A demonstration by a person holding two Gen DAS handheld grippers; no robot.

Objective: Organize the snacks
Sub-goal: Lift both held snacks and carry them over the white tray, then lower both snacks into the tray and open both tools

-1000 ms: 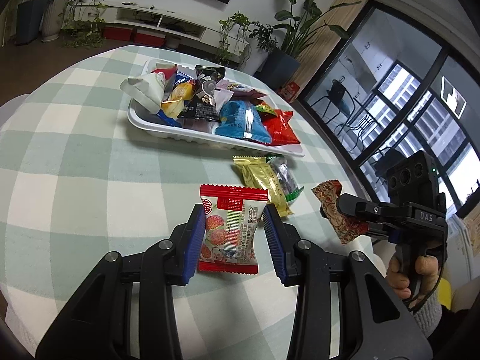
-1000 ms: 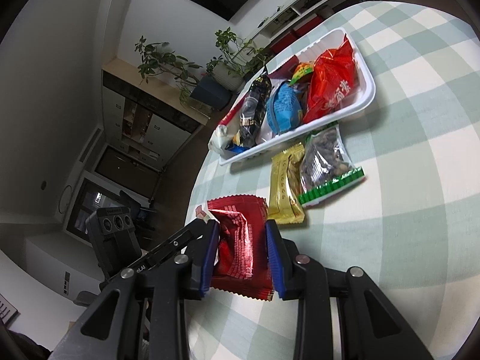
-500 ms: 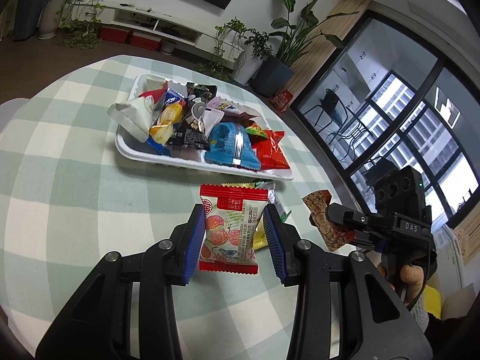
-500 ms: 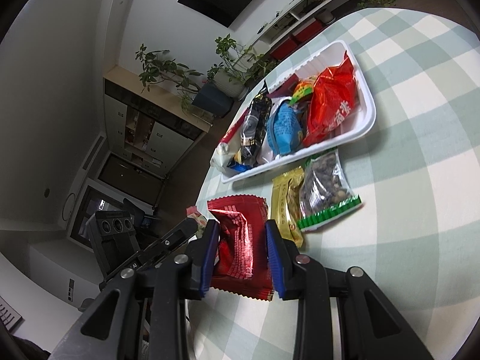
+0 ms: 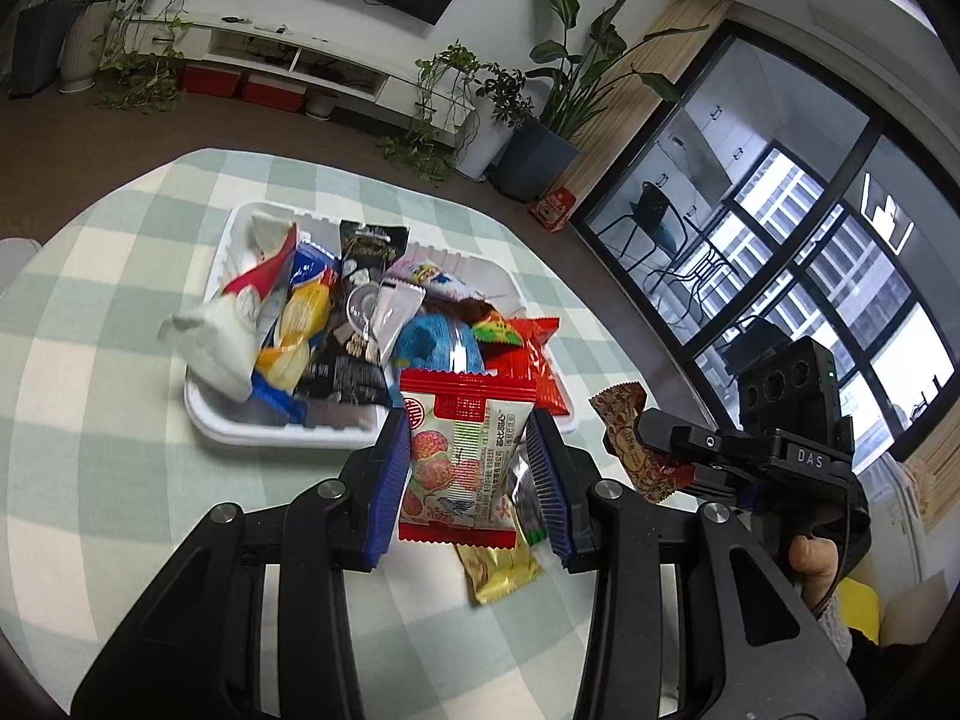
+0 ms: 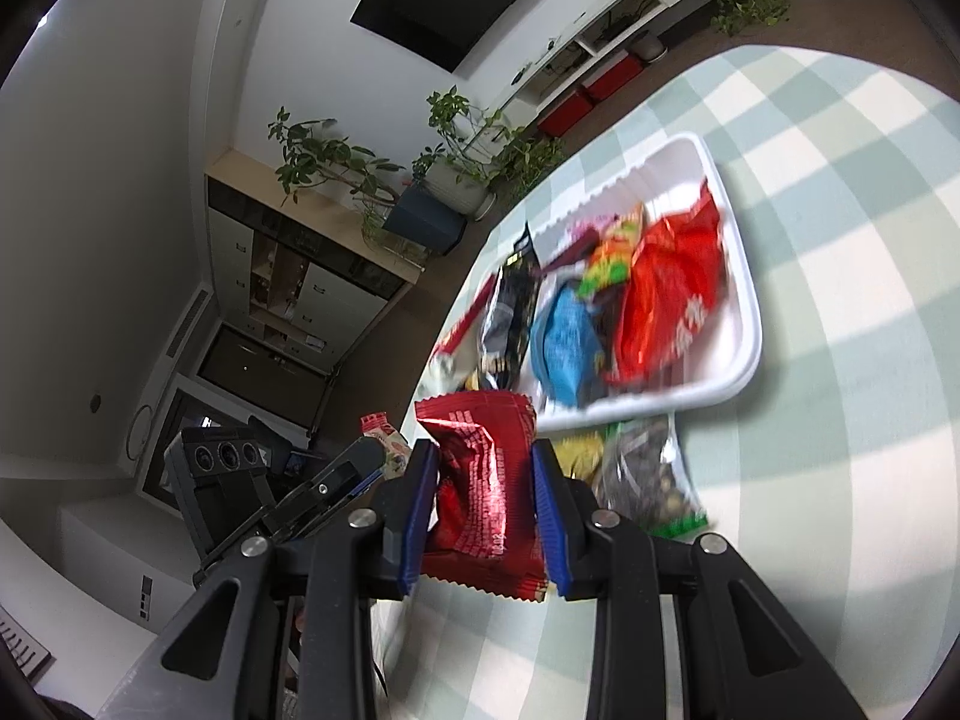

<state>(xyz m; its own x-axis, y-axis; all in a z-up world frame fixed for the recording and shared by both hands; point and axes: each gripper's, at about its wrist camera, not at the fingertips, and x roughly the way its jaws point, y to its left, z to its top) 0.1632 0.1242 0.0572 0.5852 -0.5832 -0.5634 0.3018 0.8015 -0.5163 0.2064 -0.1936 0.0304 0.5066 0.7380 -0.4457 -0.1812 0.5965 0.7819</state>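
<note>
While checked tablecloth (image 5: 120,480) bears tray (image 5: 240,429), left tongs (image 5: 471,480) clamp strawberry packet (image 5: 462,468), right tongs (image 6: 483,516) red packet (image 6: 486,480).

tray (image 5: 211,420): heaped with packets, little bare floor
worktop (image 5: 102,480): open checked cloth left of tray
near edge: gold packet (image 5: 501,570) lies below claws

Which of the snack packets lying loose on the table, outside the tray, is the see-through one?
The clear packet with the green bottom edge, dark nuts showing through it; beside it, the gold packet is opaque foil.
</note>
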